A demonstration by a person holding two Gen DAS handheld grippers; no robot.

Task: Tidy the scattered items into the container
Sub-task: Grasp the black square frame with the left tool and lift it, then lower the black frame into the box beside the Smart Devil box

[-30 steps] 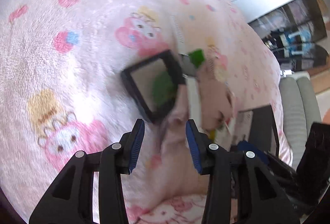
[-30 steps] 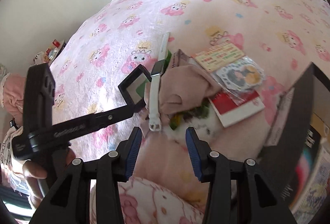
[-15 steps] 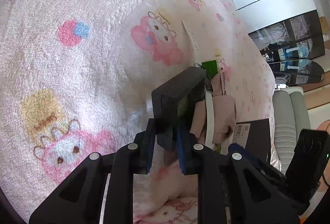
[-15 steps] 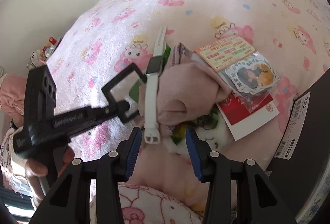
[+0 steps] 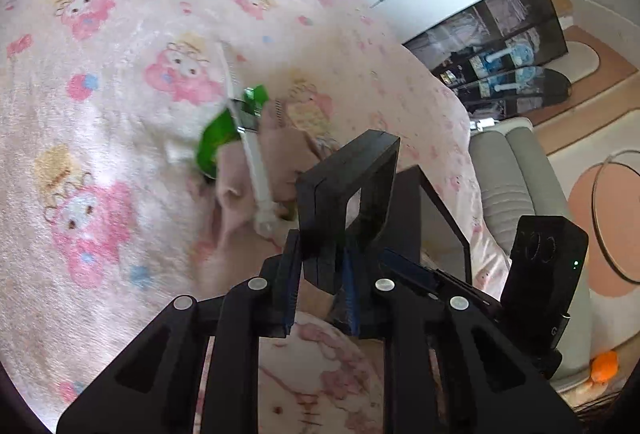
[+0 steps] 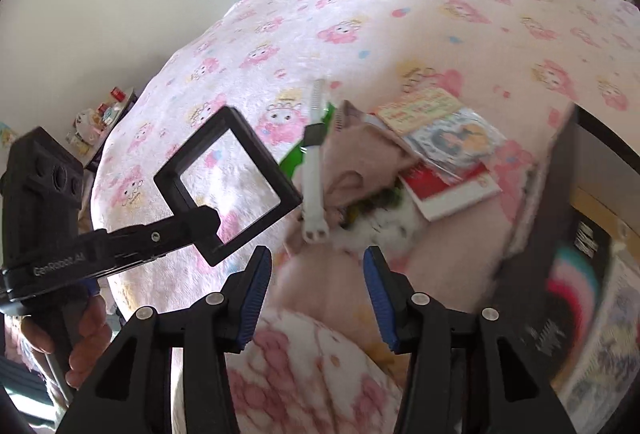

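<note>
left gripper pinches the black square frame above the pink blanket; right gripper is opening, empty.

blanket: pink cartoon print | frame: black | strap: white | booklet: red-white | gripper pads: blue

Frame between the left jaws, strap and cloth ahead-left, box behind
</note>
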